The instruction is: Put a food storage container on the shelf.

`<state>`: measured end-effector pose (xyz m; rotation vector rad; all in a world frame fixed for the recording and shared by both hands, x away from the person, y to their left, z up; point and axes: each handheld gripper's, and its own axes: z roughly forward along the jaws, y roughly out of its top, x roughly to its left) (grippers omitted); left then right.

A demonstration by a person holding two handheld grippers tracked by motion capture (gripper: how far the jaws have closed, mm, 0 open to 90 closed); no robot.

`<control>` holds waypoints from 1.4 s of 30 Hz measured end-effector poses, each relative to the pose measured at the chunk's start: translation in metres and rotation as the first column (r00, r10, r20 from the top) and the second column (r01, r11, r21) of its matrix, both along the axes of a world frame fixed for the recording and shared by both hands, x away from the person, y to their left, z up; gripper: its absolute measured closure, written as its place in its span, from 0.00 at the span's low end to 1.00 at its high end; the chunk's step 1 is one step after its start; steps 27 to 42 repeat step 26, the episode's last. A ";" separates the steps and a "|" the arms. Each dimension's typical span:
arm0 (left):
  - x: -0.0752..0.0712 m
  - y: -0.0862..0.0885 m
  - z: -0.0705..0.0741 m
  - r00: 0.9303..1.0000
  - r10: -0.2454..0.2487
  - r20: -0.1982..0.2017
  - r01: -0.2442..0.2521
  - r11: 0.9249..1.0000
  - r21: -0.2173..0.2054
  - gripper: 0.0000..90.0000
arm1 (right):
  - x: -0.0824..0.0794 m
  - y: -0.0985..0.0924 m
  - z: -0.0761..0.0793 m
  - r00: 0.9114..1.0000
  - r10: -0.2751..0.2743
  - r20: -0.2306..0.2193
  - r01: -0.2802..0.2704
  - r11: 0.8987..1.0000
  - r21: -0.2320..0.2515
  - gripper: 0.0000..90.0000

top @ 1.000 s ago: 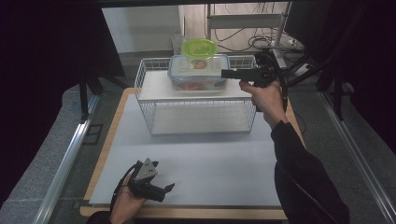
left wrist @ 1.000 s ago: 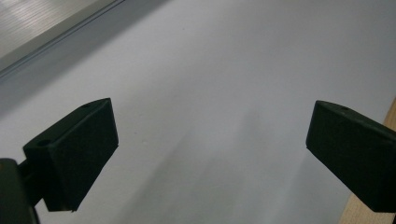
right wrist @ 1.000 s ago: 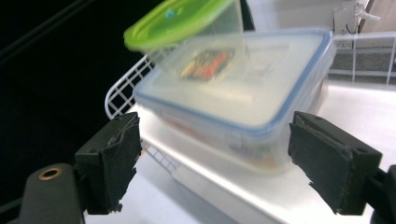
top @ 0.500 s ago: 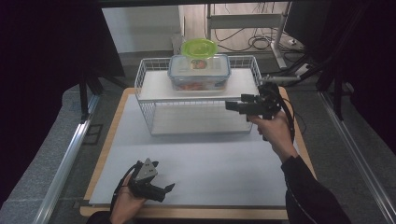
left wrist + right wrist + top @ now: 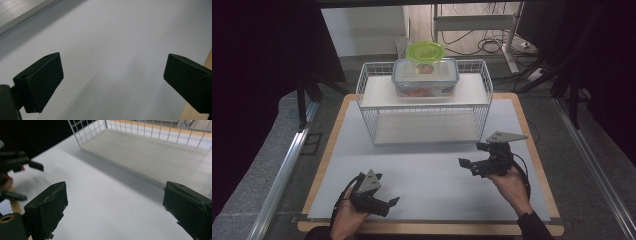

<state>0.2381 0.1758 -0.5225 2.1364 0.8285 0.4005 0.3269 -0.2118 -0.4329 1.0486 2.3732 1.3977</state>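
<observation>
Left tool: I see my left tool (image 5: 384, 197) at the lower left of the high view, jaws spread wide, nothing between them, low over the white tabletop (image 5: 422, 175).
Right tool: my right tool (image 5: 469, 161) sits lower right of centre, its jaws have just been opening and stand spread, pinching nothing.
Around: ahead of both, the white wire rack (image 5: 424, 107) fills the middle; its front mesh stands between my tools and its lower shelf.
Container: the clear lidded container (image 5: 425, 77) lies on the rack's top shelf, upper centre, well apart from both tools.
Bowl: a green bowl (image 5: 425, 51) rests on its lid.
</observation>
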 end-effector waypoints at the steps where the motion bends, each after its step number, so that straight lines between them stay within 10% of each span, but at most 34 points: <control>1: 0.000 0.000 0.000 1.000 -0.001 0.001 0.001 1.000 0.001 0.03 | -0.002 -0.001 -0.005 1.000 0.002 0.004 -0.002 1.000 -0.007 0.06; 19: 0.000 0.001 -0.002 1.000 -0.006 0.010 0.006 1.000 0.003 0.02 | -0.042 -0.008 -0.074 1.000 0.013 -0.018 -0.016 0.983 -0.185 0.04; 42: 0.001 0.001 -0.002 1.000 -0.005 0.009 0.005 1.000 0.001 0.02 | -0.044 -0.005 -0.079 1.000 0.018 -0.014 -0.021 0.972 -0.233 0.04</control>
